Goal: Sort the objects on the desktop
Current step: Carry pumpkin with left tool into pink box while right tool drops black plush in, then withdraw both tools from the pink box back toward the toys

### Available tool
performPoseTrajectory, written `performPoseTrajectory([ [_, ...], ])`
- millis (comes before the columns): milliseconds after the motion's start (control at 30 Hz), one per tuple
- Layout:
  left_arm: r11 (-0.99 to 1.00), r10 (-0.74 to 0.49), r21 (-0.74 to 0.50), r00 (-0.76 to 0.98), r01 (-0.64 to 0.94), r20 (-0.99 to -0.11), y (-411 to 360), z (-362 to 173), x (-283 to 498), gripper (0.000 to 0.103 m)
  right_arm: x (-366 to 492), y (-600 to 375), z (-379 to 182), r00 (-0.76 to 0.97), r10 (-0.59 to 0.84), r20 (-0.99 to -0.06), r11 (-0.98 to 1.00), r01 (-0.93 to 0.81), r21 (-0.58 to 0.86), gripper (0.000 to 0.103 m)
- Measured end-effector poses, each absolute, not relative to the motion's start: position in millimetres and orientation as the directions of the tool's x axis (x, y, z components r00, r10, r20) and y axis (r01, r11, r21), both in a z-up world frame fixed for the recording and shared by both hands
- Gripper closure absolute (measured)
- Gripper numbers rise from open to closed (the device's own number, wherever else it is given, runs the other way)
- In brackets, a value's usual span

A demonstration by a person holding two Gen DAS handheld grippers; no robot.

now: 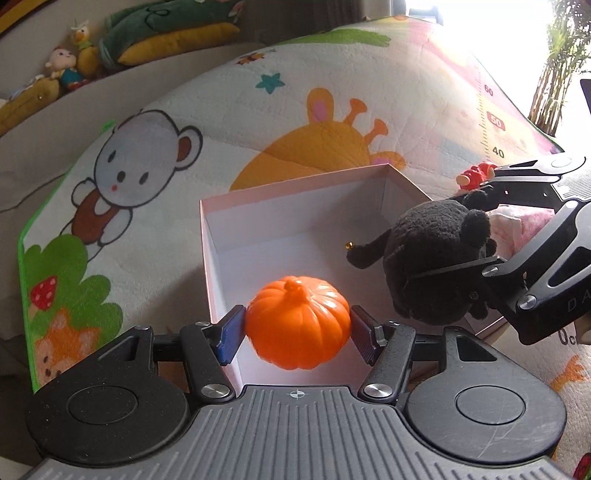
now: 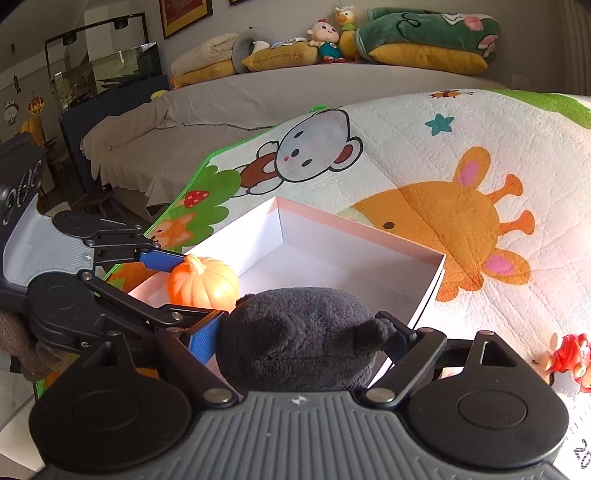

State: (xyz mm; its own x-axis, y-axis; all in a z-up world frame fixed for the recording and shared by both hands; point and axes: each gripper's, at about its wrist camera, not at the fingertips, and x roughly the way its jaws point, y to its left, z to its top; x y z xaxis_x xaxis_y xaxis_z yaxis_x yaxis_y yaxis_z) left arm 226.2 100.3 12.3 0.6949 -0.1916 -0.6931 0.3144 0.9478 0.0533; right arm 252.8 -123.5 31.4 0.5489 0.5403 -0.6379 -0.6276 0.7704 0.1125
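Pumpkin [image 1: 297,322], a glossy orange plastic toy with ribbed sides and a short stem, sits clamped between the blue ridged pads of the left gripper [image 1: 297,326], held over the near edge of the open box [image 1: 295,206]. The right gripper [image 2: 301,343] is closed on a black plush toy [image 2: 295,350], a round, fuzzy thing with small ears and a limb dangling toward the box interior; it hangs at the box's right side, just beside the pumpkin. A tiny gold bead or bell [image 1: 348,244] shows near that limb, though the left wrist view is too small there to say what it belongs to.

The box is a shallow rectangular card tray, white inside with a pale pink rim, and nothing lies on the part of its floor that shows. It rests on a quilted play mat [image 1: 221,110] printed with a grey mouse, an orange sun-like creature, a teal star and green bushes. Beyond the right gripper a small red figurine [image 2: 567,354] lies on the mat. Further back, on a beige covered ledge, stand a doll [image 2: 327,38], a duck toy [image 2: 345,22] and stacked green and yellow cushions [image 2: 424,40].
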Motion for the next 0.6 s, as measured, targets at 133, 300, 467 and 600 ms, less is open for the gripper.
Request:
performPoseTrajectory([
  [133,0.946,-0.191,0.062,0.704,0.317,-0.684,98.0,15.9,222.0,0.037,250.6,-124.6,25.0,0.531,0.549,-0.646,0.765,-0.631,0.132,0.016],
  [300,0.947,-0.193,0.065,0.717,0.315,-0.670,98.8,21.4,218.0,0.033,245.0,-123.4,25.9,0.525,0.565,-0.636,0.753,-0.643,0.139,0.016],
  [467,0.973,-0.145,0.049,0.762,0.226,-0.631,117.8,33.0,216.0,0.021,236.5,-140.5,40.8,0.573,0.576,-0.582,0.770,-0.619,0.153,0.015],
  [600,0.988,-0.118,-0.006,0.738,0.152,-0.664,134.4,25.4,222.0,0.020,232.0,-162.9,37.5,0.612,0.550,-0.569,0.815,-0.542,0.205,0.015],
])
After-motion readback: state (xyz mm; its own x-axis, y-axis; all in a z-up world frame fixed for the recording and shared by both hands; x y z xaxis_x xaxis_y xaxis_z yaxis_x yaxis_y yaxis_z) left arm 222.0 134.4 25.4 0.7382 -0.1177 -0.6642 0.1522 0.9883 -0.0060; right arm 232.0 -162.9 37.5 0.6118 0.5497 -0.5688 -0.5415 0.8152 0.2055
